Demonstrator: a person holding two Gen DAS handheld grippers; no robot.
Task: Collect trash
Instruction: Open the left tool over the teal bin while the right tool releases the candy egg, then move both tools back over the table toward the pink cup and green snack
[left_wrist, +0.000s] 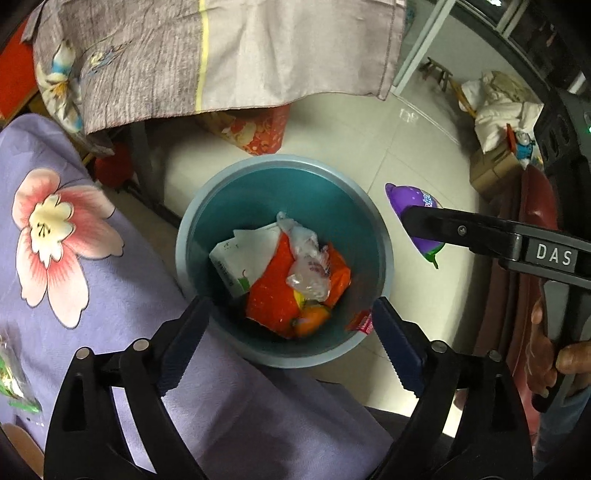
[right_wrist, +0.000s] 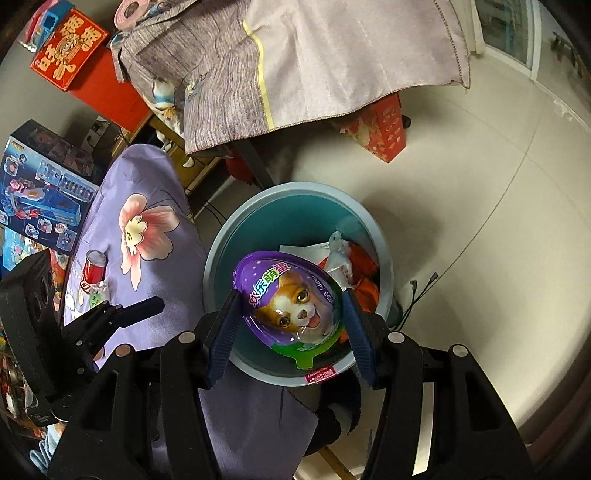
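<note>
Pale floor tiles (right_wrist: 461, 221) are spreading out under a teal bin (left_wrist: 258, 177) that is standing just beside a surface draped in a lilac flowered cloth (left_wrist: 74, 258). Moving outward from the fingers: the right gripper (right_wrist: 291, 325) is clamping a purple egg-shaped package (right_wrist: 291, 306) printed with a puppy, its blue pads (right_wrist: 225, 332) pressing on either side, and is holding it over the bin's mouth. The left gripper (left_wrist: 291, 347) is hanging above the bin's near rim with its fingers spread wide and nothing between them. Inside the bin, a white carton (left_wrist: 243, 262), an orange wrapper (left_wrist: 273, 299) and a crumpled clear plastic bag (left_wrist: 306, 266) are lying heaped together. A red can (right_wrist: 92, 269) is standing on the cloth, probably upright, though the lens distorts it. A grey patterned cloth (right_wrist: 314, 66) is hanging over furniture beyond the bin.
</note>
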